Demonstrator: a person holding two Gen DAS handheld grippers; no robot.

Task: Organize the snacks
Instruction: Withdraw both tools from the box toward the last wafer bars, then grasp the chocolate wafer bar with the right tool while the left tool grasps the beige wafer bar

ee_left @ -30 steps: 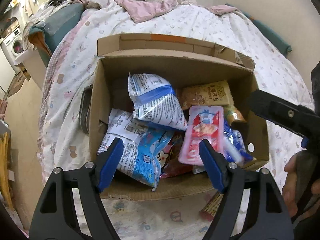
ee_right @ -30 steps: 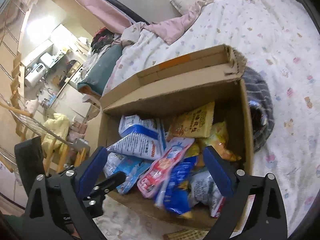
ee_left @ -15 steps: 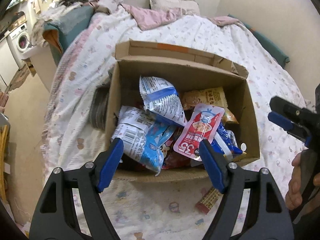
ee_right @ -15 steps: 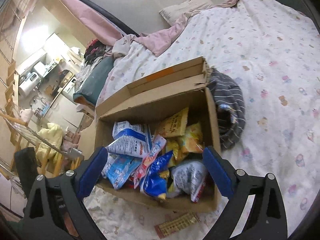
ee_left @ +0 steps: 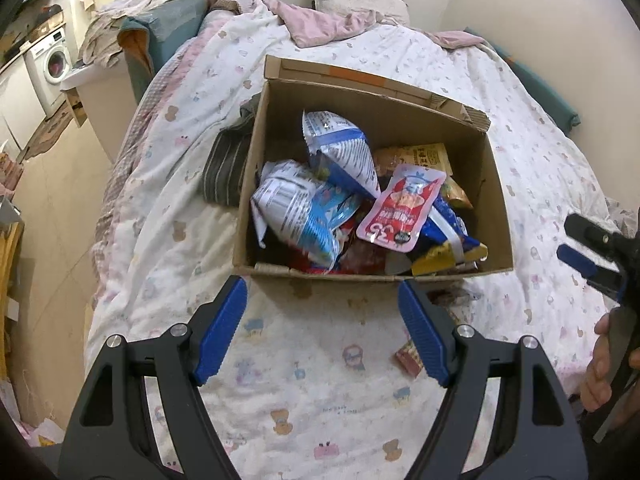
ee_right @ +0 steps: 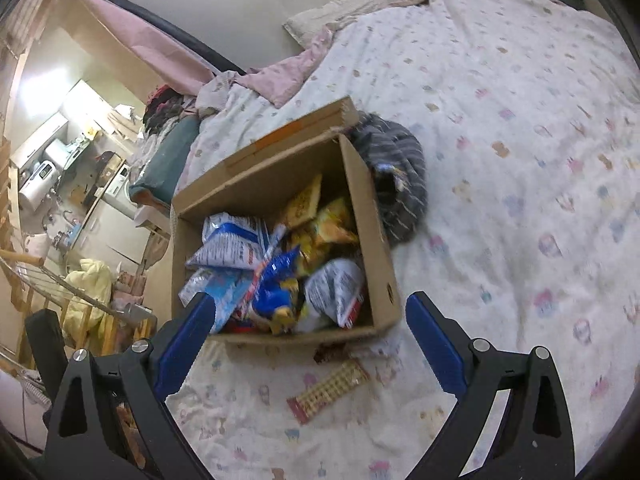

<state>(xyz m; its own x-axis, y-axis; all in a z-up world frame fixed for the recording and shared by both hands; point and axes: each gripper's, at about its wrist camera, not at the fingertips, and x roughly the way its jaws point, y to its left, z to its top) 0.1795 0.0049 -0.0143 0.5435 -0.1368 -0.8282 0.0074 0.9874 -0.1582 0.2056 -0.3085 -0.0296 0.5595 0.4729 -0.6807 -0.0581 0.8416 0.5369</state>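
A cardboard box (ee_left: 498,200) on the bed holds several snack bags: blue-white bags (ee_left: 340,148), a pink pouch (ee_left: 404,208), yellow packs. It also shows in the right wrist view (ee_right: 380,248). A wafer packet (ee_right: 328,390) lies on the quilt in front of the box; part of it shows in the left wrist view (ee_left: 408,358). My left gripper (ee_left: 322,332) is open and empty, above the quilt short of the box. My right gripper (ee_right: 308,344) is open and empty, above the wafer packet; it shows at the left wrist view's right edge (ee_left: 588,256).
A grey striped garment (ee_right: 394,176) lies against the box's side. The patterned quilt (ee_right: 520,160) covers the bed, with a pink blanket (ee_left: 324,24) and pillow at the head. A washing machine (ee_left: 50,64) and floor lie left of the bed.
Both grippers have pulled back and up from the box, which now looks smaller and farther. The wafer packet in front of the box has come into view. Both jaws stay open.
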